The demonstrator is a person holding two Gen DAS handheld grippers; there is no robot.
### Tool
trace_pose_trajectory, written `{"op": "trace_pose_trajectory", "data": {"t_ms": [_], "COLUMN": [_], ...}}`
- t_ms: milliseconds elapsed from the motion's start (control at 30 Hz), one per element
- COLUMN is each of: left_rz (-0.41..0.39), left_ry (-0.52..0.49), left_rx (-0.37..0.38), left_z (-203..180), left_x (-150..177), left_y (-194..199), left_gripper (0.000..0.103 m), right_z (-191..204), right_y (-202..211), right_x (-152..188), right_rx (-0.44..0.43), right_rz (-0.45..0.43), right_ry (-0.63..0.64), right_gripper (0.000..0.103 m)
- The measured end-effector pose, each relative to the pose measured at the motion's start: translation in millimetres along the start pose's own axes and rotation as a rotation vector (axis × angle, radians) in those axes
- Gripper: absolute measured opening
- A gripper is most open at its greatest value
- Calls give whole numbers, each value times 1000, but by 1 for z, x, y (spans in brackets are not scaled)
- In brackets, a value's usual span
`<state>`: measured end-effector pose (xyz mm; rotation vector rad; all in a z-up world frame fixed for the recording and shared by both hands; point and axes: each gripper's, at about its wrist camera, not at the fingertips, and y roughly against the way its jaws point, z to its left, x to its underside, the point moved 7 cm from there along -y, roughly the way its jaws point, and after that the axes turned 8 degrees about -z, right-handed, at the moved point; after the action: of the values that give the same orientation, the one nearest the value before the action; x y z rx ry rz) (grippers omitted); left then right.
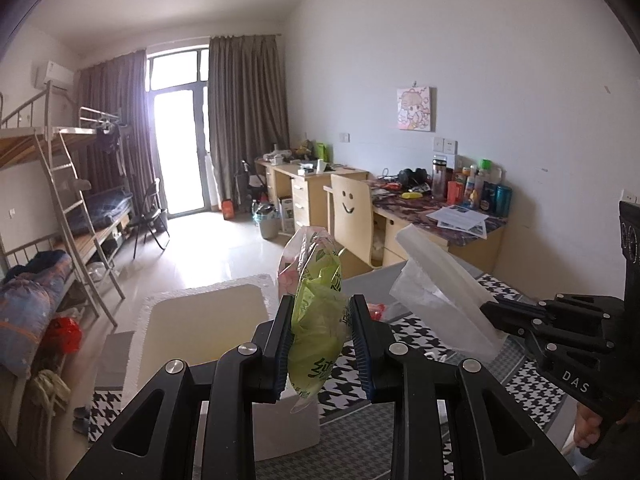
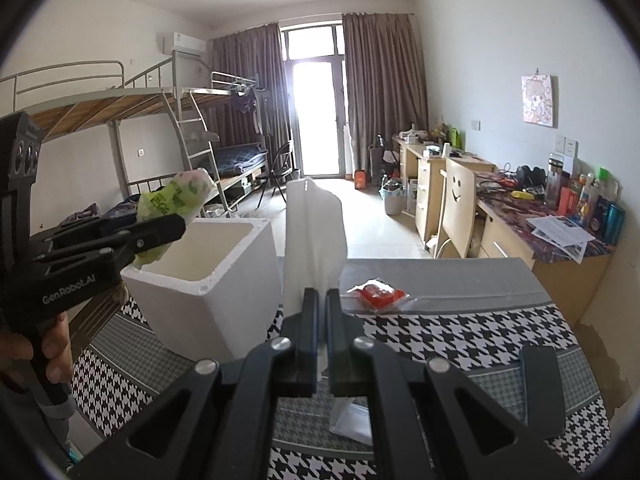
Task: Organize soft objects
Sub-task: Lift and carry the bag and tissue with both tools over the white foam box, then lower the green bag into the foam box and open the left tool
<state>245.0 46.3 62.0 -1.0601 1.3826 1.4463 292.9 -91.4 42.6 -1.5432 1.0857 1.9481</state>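
Dormitory room, houndstooth cloth [image 1: 516,396] below both of my grippers, foam box [image 1: 200,320] at its left end.

Left wrist view: my left gripper [image 1: 320,344] is clamped partway on a green snack bag [image 1: 316,320] held upright; the box opening lies just ahead and to the left, nearer this hand. My right gripper [image 1: 494,312] enters from the right.
Right wrist view: my right gripper [image 2: 322,320] is fully closed on a thin clear plastic bag [image 2: 314,232], long axis upright; the box [image 2: 216,280] sits just left. A red packet [image 2: 378,296] lies on the cloth, ahead right.
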Motion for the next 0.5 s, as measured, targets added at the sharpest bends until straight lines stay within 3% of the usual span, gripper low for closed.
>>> {"op": "trace_pose_trajectory", "data": {"t_ms": [500], "left_rz": [3], "left_ry": [10], "left_rx": [-82], "left_z": [25], "left_x": [-4], "left_y": [-18], "left_gripper": [29], "right_z": [15], "right_y": [-22], "right_x": [-15], "right_rx": [-32], "right_rz": [0], "right_ry": [16], "right_gripper": [5]}}
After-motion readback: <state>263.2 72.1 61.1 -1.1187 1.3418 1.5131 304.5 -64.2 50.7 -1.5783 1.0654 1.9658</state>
